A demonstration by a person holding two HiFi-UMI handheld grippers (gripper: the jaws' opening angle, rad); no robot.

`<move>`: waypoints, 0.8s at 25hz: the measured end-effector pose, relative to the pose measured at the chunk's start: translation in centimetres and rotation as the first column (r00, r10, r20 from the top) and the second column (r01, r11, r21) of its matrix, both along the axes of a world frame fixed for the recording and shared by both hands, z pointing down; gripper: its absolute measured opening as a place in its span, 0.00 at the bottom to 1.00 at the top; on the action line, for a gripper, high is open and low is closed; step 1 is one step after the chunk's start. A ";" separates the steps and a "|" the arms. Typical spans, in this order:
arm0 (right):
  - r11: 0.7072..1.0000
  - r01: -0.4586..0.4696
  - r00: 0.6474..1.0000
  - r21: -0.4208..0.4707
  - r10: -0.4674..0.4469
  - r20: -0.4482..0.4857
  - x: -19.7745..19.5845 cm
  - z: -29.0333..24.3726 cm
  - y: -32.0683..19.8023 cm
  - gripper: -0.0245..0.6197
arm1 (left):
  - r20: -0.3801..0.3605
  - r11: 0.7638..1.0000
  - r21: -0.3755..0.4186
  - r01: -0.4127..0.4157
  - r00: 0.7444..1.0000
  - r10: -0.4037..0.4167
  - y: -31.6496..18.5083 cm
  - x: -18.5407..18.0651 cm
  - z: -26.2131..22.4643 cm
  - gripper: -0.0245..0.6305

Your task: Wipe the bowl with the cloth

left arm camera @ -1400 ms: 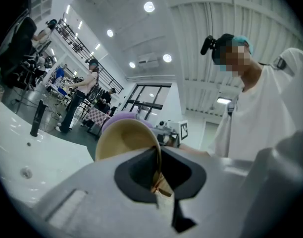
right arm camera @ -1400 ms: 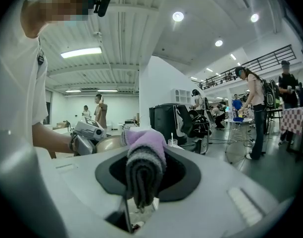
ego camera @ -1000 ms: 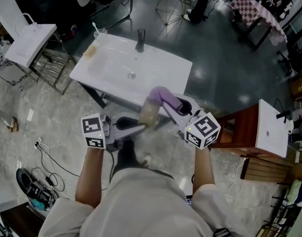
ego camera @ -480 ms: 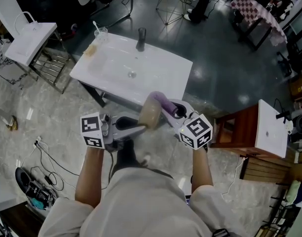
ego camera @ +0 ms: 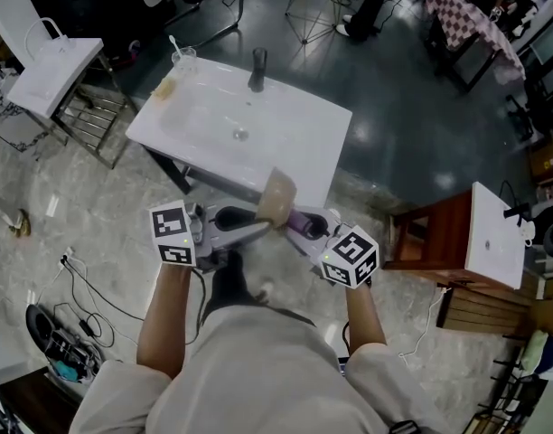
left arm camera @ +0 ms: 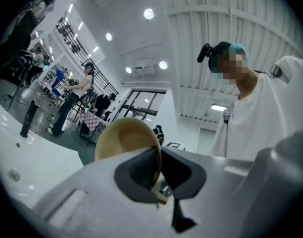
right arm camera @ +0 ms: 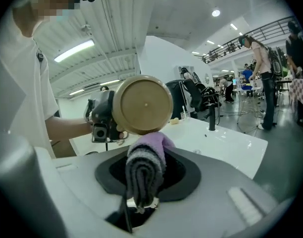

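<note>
Left tool (ego camera: 251, 231) is clamped nearly closed on the rim of the bowl (ego camera: 278, 197). The wall is thin, so the jaws sit almost together with the rim (left arm camera: 156, 162) pinched between them.

The bowl is held in the air, tipped on edge, in front of the person. That puts it just off the near edge of the white surface (ego camera: 285, 125), not resting on it. Likely reason: a rim grip keeps both the inside and the underside free for wiping, and the tilt turns the base toward the other hand.

Right tool (ego camera: 304, 227) is closed on the cloth (ego camera: 297, 223). The cloth is folded into a thick roll, and the fold sticks out past the jaw tips so fabric meets the bowl, not plastic.

In the right gripper view the cloth (right arm camera: 146, 165) sits just under the bowl's underside (right arm camera: 143, 104). Can't tell whether it is touching or just short of it.

- **Bowl:** tan, round and smooth, with a flat circular foot that has a small centre dot. The inside (left arm camera: 123, 139) is the same tan and slightly glossy, with no visible dirt.
- **Cloth:** purple outer face, grey-striped layers at the fold.
</note>
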State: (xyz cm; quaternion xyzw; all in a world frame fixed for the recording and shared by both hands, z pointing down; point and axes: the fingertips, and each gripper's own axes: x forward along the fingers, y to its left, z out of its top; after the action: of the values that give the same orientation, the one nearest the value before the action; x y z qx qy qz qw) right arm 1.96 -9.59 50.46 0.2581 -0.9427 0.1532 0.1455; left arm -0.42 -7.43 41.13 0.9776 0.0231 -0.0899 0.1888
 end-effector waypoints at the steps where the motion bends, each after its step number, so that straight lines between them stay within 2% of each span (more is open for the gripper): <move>1: 1.000 0.019 1.000 -0.014 -0.018 0.017 -0.2 0.1 0.6 0.20 | 0.004 1.000 -0.004 0.006 1.000 -0.006 -0.1 0.1 0.2 0.05; 6: 0.996 0.078 0.993 -0.041 -0.074 0.088 -0.5 -0.4 2.8 0.20 | 0.049 0.999 -0.032 0.039 0.998 -0.038 -1.1 0.1 1.7 0.05; 11: 0.992 0.115 0.981 -0.042 -0.107 0.163 -0.3 -2.0 4.2 0.20 | 0.114 0.999 -0.027 0.039 0.993 -0.036 -1.1 0.1 3.3 0.05; 17: 0.995 0.094 0.981 0.032 -0.098 0.167 0.9 -4.8 3.7 0.20 | 0.160 0.998 -0.048 0.035 0.987 -0.026 -1.0 0.3 4.9 0.05; 20: 0.996 0.051 0.980 0.073 -0.064 0.188 1.8 -6.5 2.6 0.20 | 0.180 0.998 -0.062 0.026 0.984 -0.014 -0.7 0.4 5.7 0.05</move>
State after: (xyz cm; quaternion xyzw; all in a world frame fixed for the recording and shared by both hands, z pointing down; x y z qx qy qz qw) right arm 3.72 -6.99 43.94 0.2196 -0.9641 0.1407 0.0506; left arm 0.00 -8.09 46.80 0.9753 -0.0067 -0.0040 0.2206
